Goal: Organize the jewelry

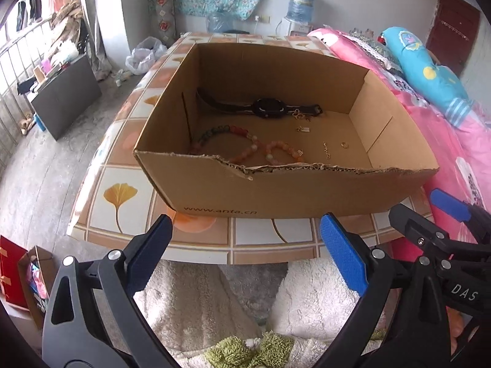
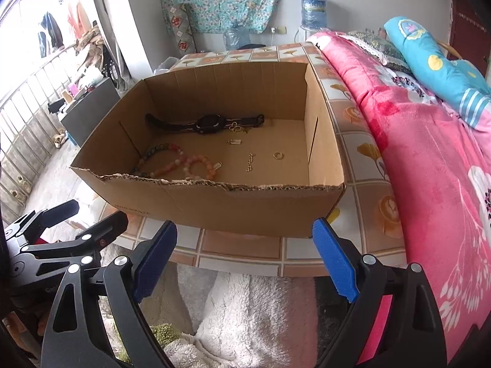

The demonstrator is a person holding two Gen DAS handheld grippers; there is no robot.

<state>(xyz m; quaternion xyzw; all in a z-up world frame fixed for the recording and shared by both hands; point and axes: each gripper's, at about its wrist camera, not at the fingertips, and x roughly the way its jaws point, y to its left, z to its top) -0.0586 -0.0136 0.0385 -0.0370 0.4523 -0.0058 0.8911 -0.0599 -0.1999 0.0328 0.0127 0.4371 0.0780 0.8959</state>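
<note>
Near the table's front edge, both grippers — left gripper (image 1: 245, 245), right gripper (image 2: 245, 248) — hang wide, empty. Best approach: clear the box (image 2: 214, 205) wall, then descend on the ring (image 2: 278, 155).

Both wrist cameras look steeply down past their own jaws, just short of the table's near edge. Both views share the cardboard box (image 1: 276, 190) ahead; the right one sits further right.

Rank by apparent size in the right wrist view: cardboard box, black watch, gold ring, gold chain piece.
1. cardboard box
2. black watch
3. gold chain piece
4. gold ring

Chain and ring are both tiny and side by side; the chain looks longer, but only just.
</note>
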